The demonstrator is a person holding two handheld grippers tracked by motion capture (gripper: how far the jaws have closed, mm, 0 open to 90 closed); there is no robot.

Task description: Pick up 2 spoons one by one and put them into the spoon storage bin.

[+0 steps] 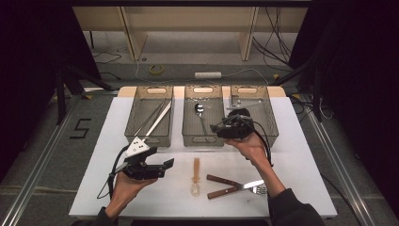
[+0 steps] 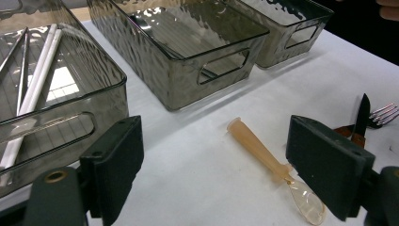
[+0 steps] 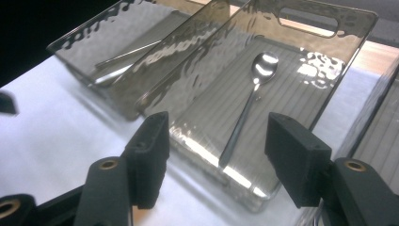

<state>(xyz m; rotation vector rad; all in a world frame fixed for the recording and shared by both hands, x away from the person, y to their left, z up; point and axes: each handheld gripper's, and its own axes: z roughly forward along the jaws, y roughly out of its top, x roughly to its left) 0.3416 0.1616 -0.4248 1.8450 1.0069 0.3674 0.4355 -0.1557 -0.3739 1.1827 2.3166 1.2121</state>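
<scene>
My right gripper [image 1: 217, 128] [image 3: 219, 136] hovers open and empty over the front edge of the middle smoky bin [image 1: 187, 123] [image 3: 329, 52]. A metal spoon [image 1: 200, 113] [image 3: 254, 87] lies in that bin, beyond the jaws. My left gripper [image 1: 167, 164] [image 2: 216, 155] is held open and empty low over the white table [image 1: 141, 197], its jaws pointing right. Just past them lies an amber plastic spoon [image 1: 195, 176] [image 2: 268, 160]. A wood-handled knife [image 1: 226, 181] and fork [image 1: 237, 189] [image 2: 383, 113] lie crossed to the right of it.
The left bin [image 1: 147, 139] [image 2: 70, 127] holds white and metal chopsticks [image 1: 157, 117] [image 2: 37, 84]. The right bin [image 1: 272, 123] holds metal cutlery [image 1: 244, 104] at its back. A cable trails from each gripper. The table's front edge is near my forearms.
</scene>
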